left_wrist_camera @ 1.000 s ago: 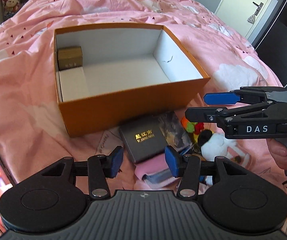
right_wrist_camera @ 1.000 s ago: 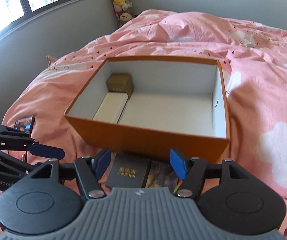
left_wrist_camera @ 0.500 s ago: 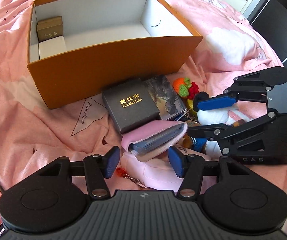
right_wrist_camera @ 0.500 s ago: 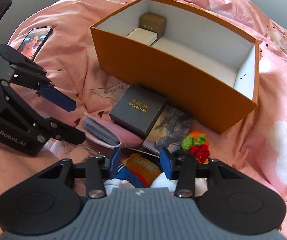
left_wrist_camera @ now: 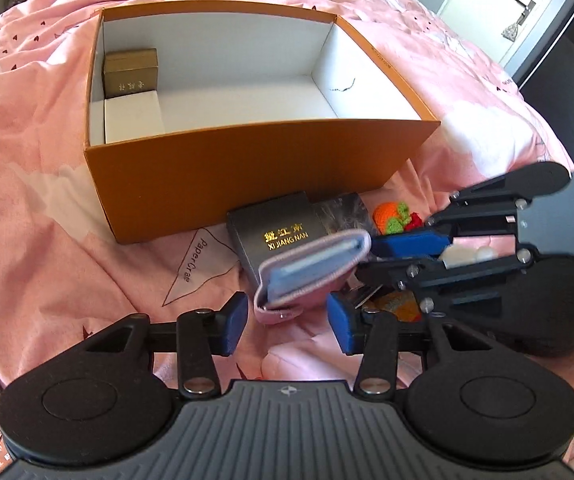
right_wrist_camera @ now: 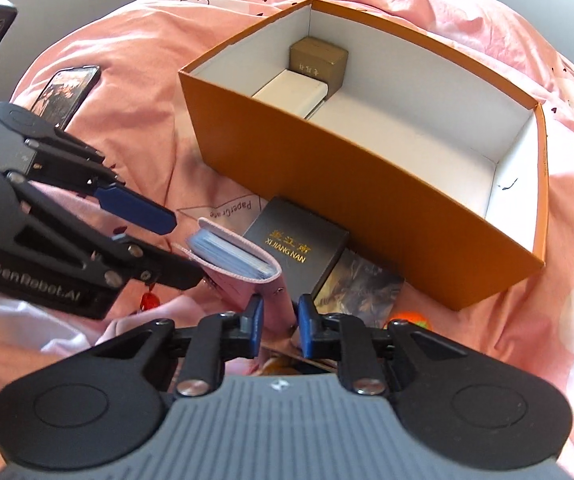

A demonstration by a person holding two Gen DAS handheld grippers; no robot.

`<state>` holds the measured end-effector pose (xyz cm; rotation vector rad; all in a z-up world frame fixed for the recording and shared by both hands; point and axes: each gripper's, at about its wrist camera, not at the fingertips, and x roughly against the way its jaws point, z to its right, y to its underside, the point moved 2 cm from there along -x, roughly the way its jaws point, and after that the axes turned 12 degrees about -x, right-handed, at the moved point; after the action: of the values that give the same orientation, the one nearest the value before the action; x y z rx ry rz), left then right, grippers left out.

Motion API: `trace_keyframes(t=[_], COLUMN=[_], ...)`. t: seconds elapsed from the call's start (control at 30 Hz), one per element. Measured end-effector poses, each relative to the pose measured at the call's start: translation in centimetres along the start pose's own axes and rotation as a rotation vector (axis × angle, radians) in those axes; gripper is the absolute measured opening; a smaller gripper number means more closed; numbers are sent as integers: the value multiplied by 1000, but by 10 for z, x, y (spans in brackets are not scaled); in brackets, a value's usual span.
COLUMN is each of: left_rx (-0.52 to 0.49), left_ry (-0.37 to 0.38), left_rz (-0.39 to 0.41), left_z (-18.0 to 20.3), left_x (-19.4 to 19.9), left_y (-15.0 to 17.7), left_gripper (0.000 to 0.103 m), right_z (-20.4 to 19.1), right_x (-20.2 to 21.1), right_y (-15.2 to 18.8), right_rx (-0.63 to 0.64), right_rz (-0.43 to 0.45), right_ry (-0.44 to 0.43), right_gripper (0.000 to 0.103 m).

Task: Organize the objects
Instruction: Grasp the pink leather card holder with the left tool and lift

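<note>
**Pink card holder pinched beside the orange box**

Pink bedding (left_wrist_camera: 47, 168) printed with small hearts is seen across the bed, and an open orange box (left_wrist_camera: 255, 168) is set on it. Inside the box, at its left end, a gold carton (left_wrist_camera: 131, 72) and a white carton (left_wrist_camera: 133, 118) are placed touching each other. In front of the box, a black case (left_wrist_camera: 275, 240) lettered in gold is laid flat, with a dark picture card (right_wrist_camera: 359, 284) beside it and a crocheted orange toy (left_wrist_camera: 391, 218) near by. A phone (right_wrist_camera: 67, 92) is left on the bedding, well apart from the box.

A pink card holder (left_wrist_camera: 311, 272) is propped against the black case. The right tool (right_wrist_camera: 280, 326) has just been closing, and its blue pads are pressed on the holder's near edge. The left tool (left_wrist_camera: 287, 324) is held spread, its pads on either side of the holder's other end without contact; its jaws have just been narrowing.
</note>
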<state>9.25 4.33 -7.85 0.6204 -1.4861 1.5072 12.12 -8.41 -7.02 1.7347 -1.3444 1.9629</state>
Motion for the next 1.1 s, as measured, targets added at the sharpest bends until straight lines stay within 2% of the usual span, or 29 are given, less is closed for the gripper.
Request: trace_keyframes(t=[0.2,0.3,0.47,0.57,0.67,0.77,0.83,0.87,0.9,1.1], left_rx=[25,61,59,65,58,48,48,50,57,52], left_ry=[-11,10,26,56,56,43,30,32,40,-28], left_rz=[-9,-5,-9,-27,-45,-30,-14,0,18,31], left_z=[-7,-13,-14,-13,-10,-7,-6,-6,-6,-5], left_x=[-11,-19,-34,-43,-51,-49,-44,-41,-38,-22], left_y=[3,1,-2,-1,2,3,3,3,3,2], left_gripper=[59,60,60,60,60,51,39,36,36,36], right_z=[9,14,21,22,22,25,27,28,29,24], right_x=[-12,-16,-18,-17,-20,-23,-23,-22,-22,-15], right_y=[-8,-11,-11,-10,-8,-6,-6,-6,-6,-5], right_rx=[-66,-105,-137,-131,-118,-133,-142,-145,-147,-122], right_rz=[-24,-35,-44,-45,-51,-62,-60,-57,-51,-31], right_ry=[-28,-51,-83,-71,-38,-38,-35,-30,-30,-39], right_gripper=[17,17,18,18,18,18,18,19,19,19])
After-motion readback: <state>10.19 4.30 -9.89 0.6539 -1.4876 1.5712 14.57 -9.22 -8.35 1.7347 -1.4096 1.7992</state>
